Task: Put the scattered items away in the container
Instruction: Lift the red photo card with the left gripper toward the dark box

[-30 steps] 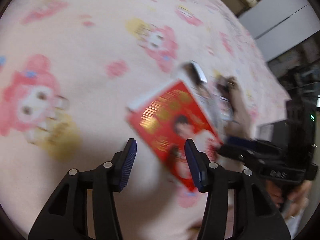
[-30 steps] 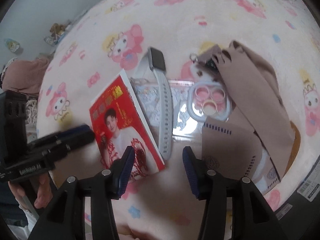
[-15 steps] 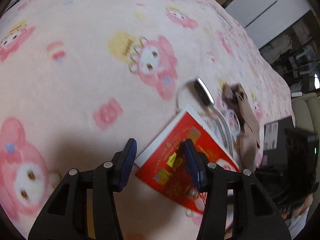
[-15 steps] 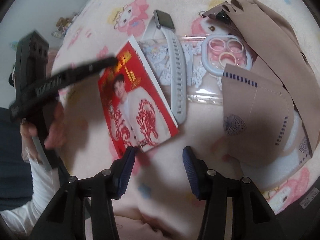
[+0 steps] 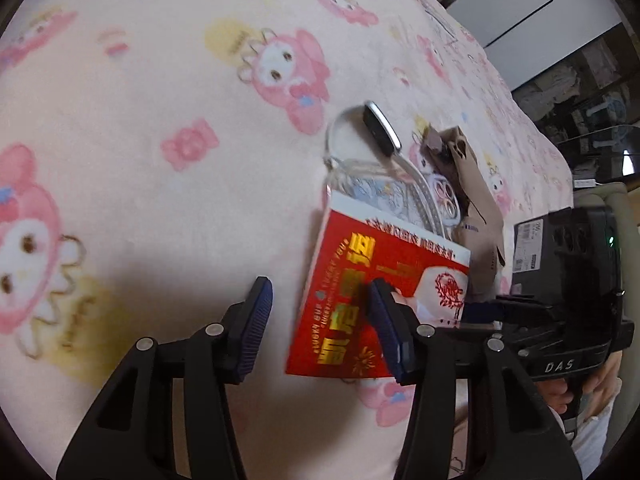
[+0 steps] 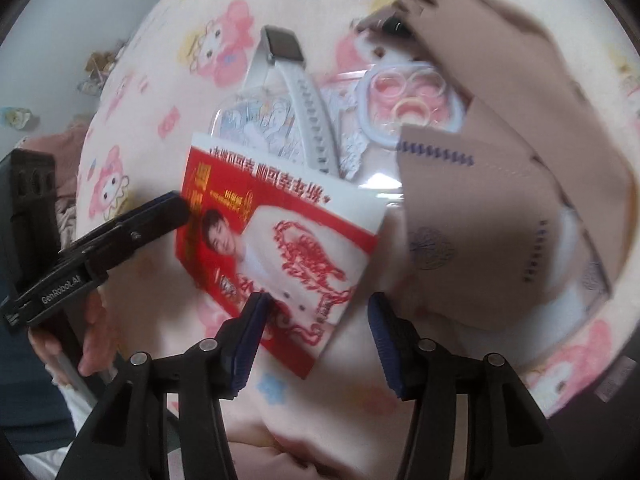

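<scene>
A red card with a man's portrait [image 6: 276,236] lies on the pink blanket; it also shows in the left wrist view [image 5: 372,280]. Beyond it lie a white smartwatch [image 6: 304,112], a clear phone case [image 6: 264,128], a beige face mask [image 6: 480,216] and a beige cloth [image 6: 520,60]. My left gripper [image 5: 320,320] is open at the card's left edge, its right finger over the card. My right gripper [image 6: 316,332] is open, its left finger over the card's near corner. The left gripper shows in the right wrist view [image 6: 168,208] touching the card's left edge.
A dark box with a label [image 5: 560,248] stands at the blanket's right edge in the left wrist view. A pink heap of cloth [image 6: 60,148] lies at the far left in the right wrist view. Cabinets and shelves [image 5: 540,12] stand beyond the bed.
Both grippers have moved in toward the red card. The left gripper now reaches the card's left edge and the right gripper sits closer over its near corner. Both stay open.
</scene>
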`<state>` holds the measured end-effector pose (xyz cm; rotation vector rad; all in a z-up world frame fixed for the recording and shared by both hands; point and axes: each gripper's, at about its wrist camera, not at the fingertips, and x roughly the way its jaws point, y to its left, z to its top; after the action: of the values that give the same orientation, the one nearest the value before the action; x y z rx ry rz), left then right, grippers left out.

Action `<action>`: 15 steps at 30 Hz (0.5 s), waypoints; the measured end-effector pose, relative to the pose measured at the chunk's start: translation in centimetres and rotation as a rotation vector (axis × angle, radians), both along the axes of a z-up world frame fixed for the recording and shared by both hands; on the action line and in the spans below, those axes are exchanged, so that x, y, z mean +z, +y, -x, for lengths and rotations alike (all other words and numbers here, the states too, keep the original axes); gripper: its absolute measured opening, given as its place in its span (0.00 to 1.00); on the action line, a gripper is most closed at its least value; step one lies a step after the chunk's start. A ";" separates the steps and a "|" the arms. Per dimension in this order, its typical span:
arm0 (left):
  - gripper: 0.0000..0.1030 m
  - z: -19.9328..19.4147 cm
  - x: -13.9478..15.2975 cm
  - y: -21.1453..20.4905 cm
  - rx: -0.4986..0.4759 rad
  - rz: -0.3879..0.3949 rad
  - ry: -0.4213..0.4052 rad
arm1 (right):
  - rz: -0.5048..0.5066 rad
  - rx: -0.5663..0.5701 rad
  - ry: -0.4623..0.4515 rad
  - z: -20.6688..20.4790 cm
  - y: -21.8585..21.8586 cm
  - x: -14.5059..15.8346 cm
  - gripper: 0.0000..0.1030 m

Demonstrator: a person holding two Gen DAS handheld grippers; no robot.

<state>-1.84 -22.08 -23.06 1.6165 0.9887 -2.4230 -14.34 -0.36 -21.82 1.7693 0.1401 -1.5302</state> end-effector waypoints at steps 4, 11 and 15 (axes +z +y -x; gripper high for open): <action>0.32 -0.8 2.3 2.2 -0.014 0.062 0.030 | 0.050 -0.033 0.093 0.2 -0.3 2.3 0.35; 0.32 -1.3 9.8 6.5 -0.095 0.063 0.190 | 0.229 -0.182 0.217 -3.2 3.3 9.2 0.35; 0.32 -0.3 13.9 12.0 -0.217 0.071 0.285 | 0.280 -0.272 0.332 -4.2 11.9 14.1 0.35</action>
<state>-1.52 -10.04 -9.12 1.4520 0.7817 -2.8598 -10.10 11.59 -7.68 1.3463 -0.1527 -1.9286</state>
